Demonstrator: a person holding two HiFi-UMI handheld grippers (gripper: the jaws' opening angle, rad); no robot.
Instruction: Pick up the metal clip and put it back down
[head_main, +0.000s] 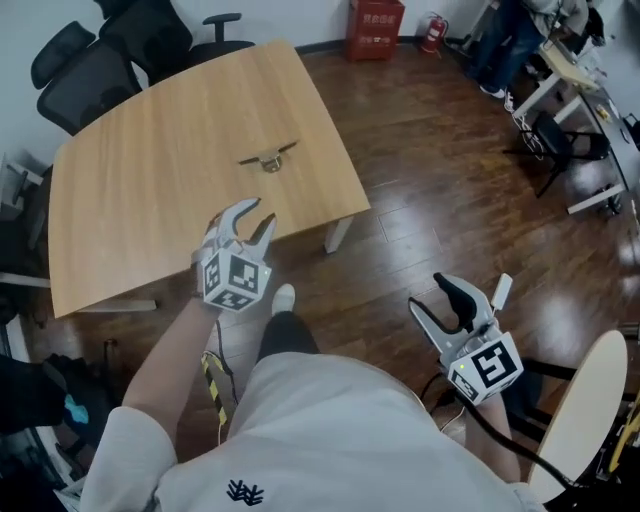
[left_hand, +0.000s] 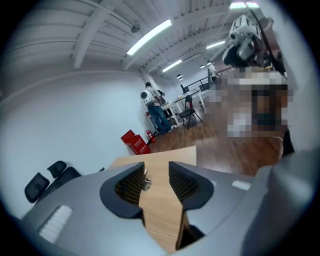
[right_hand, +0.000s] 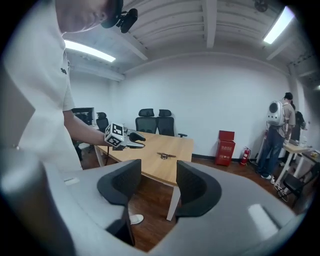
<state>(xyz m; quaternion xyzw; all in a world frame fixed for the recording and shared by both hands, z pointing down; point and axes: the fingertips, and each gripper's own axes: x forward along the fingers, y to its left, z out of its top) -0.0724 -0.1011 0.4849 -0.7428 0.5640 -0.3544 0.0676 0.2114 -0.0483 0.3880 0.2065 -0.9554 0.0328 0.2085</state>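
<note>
**One small metal clip, lying on the desk**

One metal clip (head_main: 268, 158) lies flat on the wooden desk (head_main: 150, 180), out past the middle and nearer the far side. Nothing is touching it. It has two thin arms that stick out to the sides and a small lump in the middle.

I think the clip is very light. It looks hard and stiff, so it should not bend or break when I squeeze it. But it is shiny metal on smooth wood, so it could slide away or slip out if I grab it badly. The thin arms look too skinny to hold well. I think the best place to pinch it is the lump in the middle, with one pad on each side and the pads low, close to the wood.

My left hand-held gripper (head_main: 258, 215) is spread wide with nothing in it. My left arm reaches forward and holds it over the near edge of the desk. It points at the clip, and its marker cube faces up. In the left gripper view the clip shows far ahead, close to the line of the left jaw, so I judge I would need to go forward and a little to the side.

My right hand-held gripper (head_main: 440, 300) is spread too, and it is empty. I hold it low by my right side, over the dark floor and well away from the desk.
</note>
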